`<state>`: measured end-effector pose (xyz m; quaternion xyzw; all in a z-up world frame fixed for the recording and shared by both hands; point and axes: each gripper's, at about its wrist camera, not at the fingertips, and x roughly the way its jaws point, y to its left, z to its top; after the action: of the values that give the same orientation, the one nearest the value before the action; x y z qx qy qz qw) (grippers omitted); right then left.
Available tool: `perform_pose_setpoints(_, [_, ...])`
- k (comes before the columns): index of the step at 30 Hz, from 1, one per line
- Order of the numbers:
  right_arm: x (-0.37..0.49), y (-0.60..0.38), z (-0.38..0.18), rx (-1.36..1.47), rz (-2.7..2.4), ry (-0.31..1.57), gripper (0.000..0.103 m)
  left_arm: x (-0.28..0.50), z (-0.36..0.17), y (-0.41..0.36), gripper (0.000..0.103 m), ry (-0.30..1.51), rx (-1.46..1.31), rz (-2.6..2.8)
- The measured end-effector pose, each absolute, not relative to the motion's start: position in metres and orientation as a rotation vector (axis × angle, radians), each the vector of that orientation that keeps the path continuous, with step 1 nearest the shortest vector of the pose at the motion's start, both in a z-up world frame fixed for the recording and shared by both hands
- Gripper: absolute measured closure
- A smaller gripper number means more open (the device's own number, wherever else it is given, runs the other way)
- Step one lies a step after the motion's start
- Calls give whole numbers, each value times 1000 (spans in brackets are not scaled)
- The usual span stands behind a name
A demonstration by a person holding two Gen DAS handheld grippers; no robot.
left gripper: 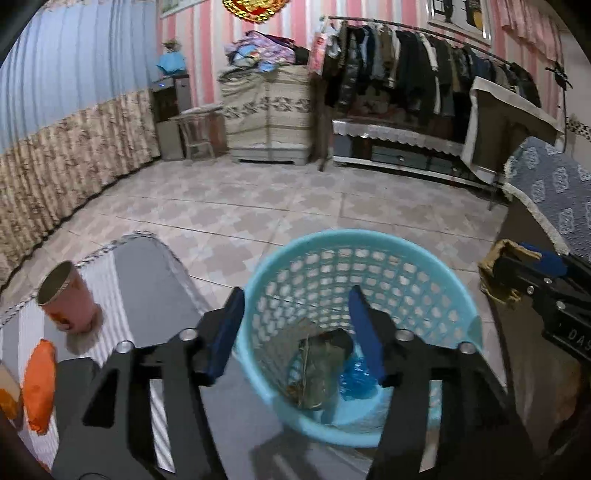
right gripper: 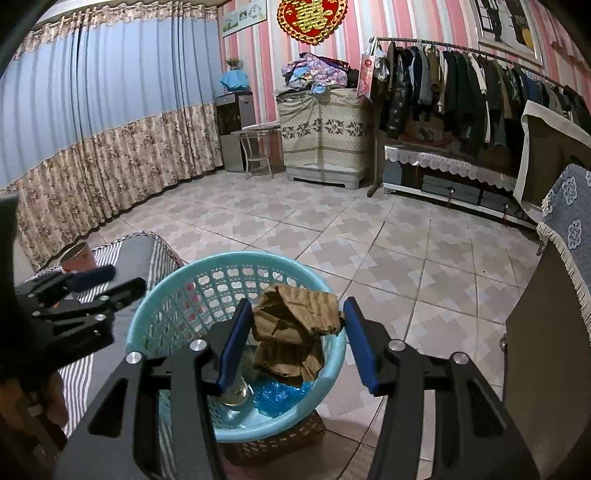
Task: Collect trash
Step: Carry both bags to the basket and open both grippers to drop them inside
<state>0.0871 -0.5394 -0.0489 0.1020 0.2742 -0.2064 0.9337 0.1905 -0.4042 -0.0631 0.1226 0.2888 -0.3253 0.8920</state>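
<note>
One blue basket (left gripper: 369, 251) near centre, holding one blue plastic wad (left gripper: 354, 376) and one brown scrap (left gripper: 314, 369) — one crumpled cardboard piece (right gripper: 295, 325) above it. At left, one pink cup (left gripper: 68, 299) and one orange packet (left gripper: 38, 384) — two grippers.

Far ahead of the right gripper (right gripper: 295, 321) and high above it, on the striped wall (right gripper: 406, 18), hung a red and gold ornament (right gripper: 312, 18) shaped as the double-happiness character 囍; it was the only sign that read clearly. Off to the right of the left gripper (left gripper: 295, 317), white characters stood on the right gripper's black body. The picture's edge cut them, and they read roughly as "DAS" or "0AS". The print on the pink cup (left gripper: 68, 299), ahead and left of the left gripper, was too blurred to read. So were the wall poster (right gripper: 243, 16) and the mark on the red bag (right gripper: 367, 75) far ahead of the right gripper.
</note>
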Motion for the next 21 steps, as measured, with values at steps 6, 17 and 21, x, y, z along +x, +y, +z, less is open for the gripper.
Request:
perform_pose_setpoints(6, [102,-532,-57,191,-407,572,52,199,-44,-374,19,538,224,-542])
perform_pose_setpoints(17, [144,-522,-67,180,-394,583,41,201,-20,-317,6,462,199,-374])
perform_pose_setpoints(21, [150,-521,-64,176,-412,569,25,200,-15,-297,6,454,190,-340])
